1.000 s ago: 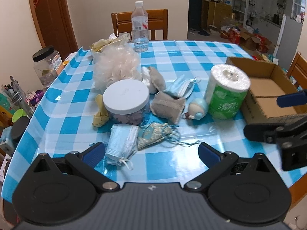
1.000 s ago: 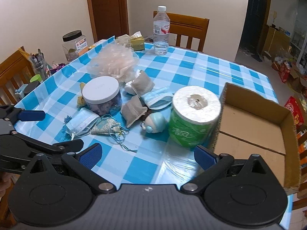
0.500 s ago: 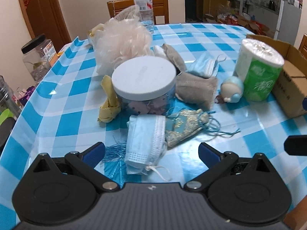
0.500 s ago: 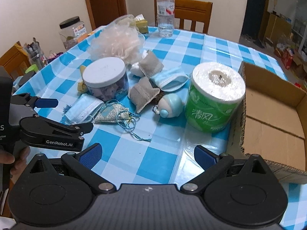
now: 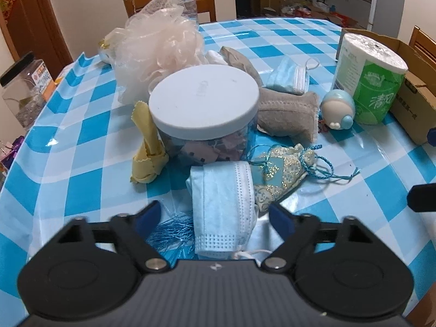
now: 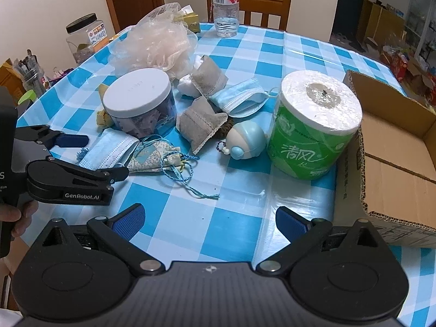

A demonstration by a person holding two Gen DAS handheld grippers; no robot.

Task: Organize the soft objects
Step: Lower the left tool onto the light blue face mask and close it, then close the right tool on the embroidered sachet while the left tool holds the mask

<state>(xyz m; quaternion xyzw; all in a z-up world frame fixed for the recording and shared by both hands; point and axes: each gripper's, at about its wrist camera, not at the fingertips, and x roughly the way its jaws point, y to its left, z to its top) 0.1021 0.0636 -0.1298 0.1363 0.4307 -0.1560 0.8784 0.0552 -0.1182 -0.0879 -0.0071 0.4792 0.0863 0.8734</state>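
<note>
Left claw: jaws part-open and have just been closing. A folded pale-blue pleated face mask lies between the blue pads; the pads stand clear of it on both sides, nothing gripped. The same claw shows in the right wrist view, straddling that mask.

Right claw: jaws wide apart, empty, held over bare blue-and-white checked counter.

Task items, all resting on the counter:
- Glittered blue-and-cream drawstring pouch, touching the mask's right edge, cords trailing right.
- Clear round jar with flat white lid, just behind mask and pouch.
- Crumpled yellow cloth, against the jar's left side.
- Peach mesh bath sponge, behind the jar.
- Two grey fabric sachets, right of the jar.
- Second pale-blue face mask, behind the nearer sachet.
- Small round blue-and-cream toy, between sachets and roll.
- Green-wrapped white tissue roll, upright, just beside the open brown cardboard box at the counter's right edge. Nothing can be seen inside the box.

A clear plastic water bottle stands at the far edge.
</note>
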